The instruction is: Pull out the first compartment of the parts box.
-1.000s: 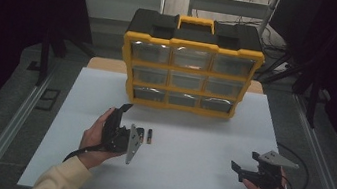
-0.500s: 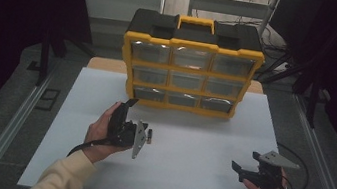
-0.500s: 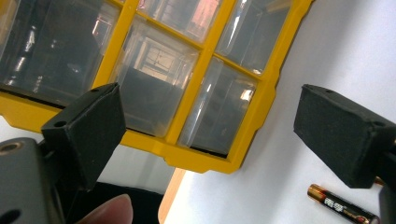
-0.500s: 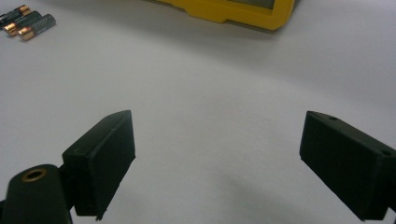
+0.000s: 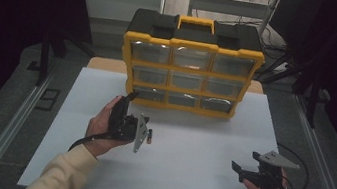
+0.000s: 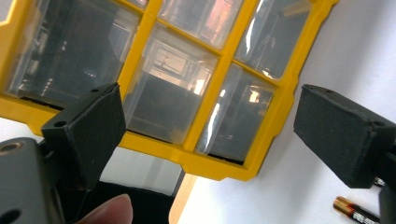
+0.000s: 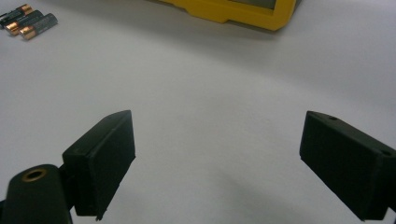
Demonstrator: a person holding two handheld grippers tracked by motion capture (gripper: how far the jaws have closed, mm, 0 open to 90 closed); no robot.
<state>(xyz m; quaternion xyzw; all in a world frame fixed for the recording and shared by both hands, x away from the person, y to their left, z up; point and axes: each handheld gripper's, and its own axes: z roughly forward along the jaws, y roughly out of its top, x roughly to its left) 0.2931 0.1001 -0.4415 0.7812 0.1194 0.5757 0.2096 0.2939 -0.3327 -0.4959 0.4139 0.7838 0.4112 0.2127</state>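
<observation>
White table (image 5: 184,178), matte top. Yellow-and-black drawer case (image 5: 191,65) stands upright at its far edge. Small batteries (image 7: 27,22) lie flat on the top, near the case's front left corner.

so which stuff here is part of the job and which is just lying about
In the job:
- small black and copper batteries
- yellow and black plastic drawer organiser
- open left gripper

Just about:
- open right gripper, idle
- metal shelving behind
</observation>
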